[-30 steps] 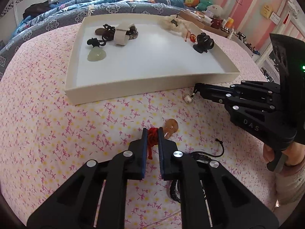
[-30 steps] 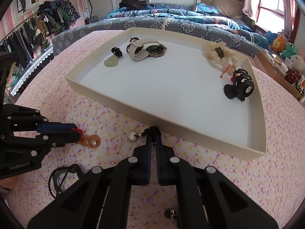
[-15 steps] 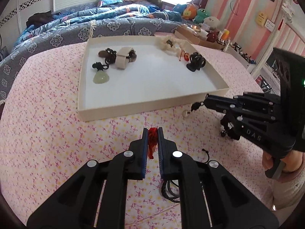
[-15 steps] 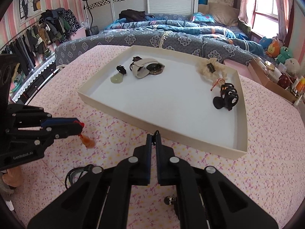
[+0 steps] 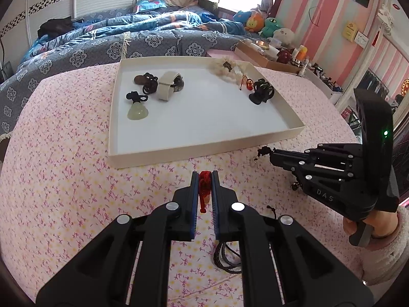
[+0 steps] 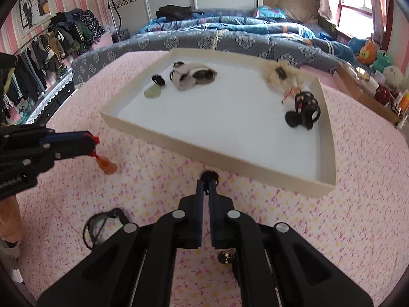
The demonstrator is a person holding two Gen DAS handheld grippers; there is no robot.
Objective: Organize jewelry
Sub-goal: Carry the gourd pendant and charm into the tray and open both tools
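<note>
My left gripper point(image 5: 204, 175) is shut on the red cord point(image 5: 204, 184) of an orange pendant point(image 6: 107, 165), which hangs in the air below its tips point(image 6: 93, 140). My right gripper point(image 6: 209, 176) is shut on the black knot point(image 5: 264, 151) of a second charm, whose small bead dangles under the fingertips. Both hover over the pink flowered bedspread just short of the cream tray's near wall point(image 5: 204, 151). Inside the tray point(image 6: 230, 163) lie a pale green pendant point(image 5: 137, 112), a beige-strapped watch point(image 5: 167, 85), a fluffy white piece point(image 5: 225, 67) and a black hair claw point(image 5: 262, 93).
A black cord loop point(image 5: 226, 258) lies on the bedspread behind my left gripper and shows again as a cord loop point(image 6: 99, 223) in the right wrist view. A small metal bead point(image 6: 225, 255) rests under the right gripper. A blue quilt point(image 5: 127, 41) lies beyond the tray; a cluttered box point(image 5: 268, 56) stands at the right.
Both grippers have risen from the bedspread. The orange pendant and the knotted charm, which lay on the cloth a second ago, now hang lifted in the air.
</note>
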